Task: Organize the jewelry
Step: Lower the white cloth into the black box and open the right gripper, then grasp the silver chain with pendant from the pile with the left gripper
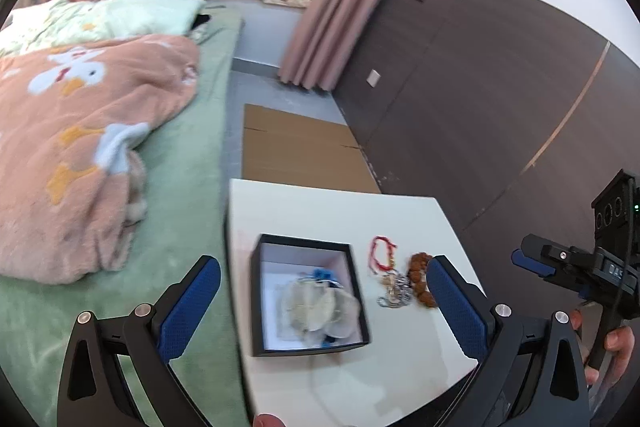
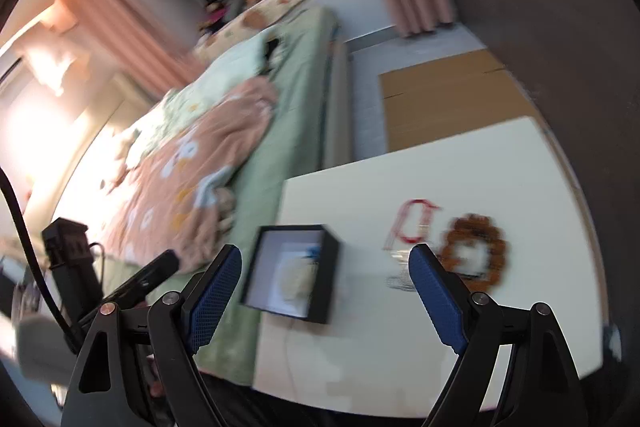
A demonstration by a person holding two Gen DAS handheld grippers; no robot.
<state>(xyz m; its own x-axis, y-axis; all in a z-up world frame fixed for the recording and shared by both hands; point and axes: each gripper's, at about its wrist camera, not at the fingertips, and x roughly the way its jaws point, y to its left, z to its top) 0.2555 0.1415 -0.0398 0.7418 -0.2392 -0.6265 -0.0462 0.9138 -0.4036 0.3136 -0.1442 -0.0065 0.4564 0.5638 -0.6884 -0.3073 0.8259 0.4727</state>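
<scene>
Three loose pieces, a red cord bracelet [image 1: 383,254], a brown bead bracelet [image 1: 420,279] and a silver chain [image 1: 394,297], lie on the white surface [image 1: 336,211] beside the black box [image 1: 306,301], light and limp, probably best pinched at one strand, while the left claw [image 1: 322,301] and right claw [image 2: 326,285] are both wide open and empty.

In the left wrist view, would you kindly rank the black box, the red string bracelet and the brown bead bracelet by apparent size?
1. black box, clearly the largest.
2. red string bracelet and brown bead bracelet look about alike; the bead bracelet is partly hidden behind a finger of the left gripper, so I would not rank them.
</scene>
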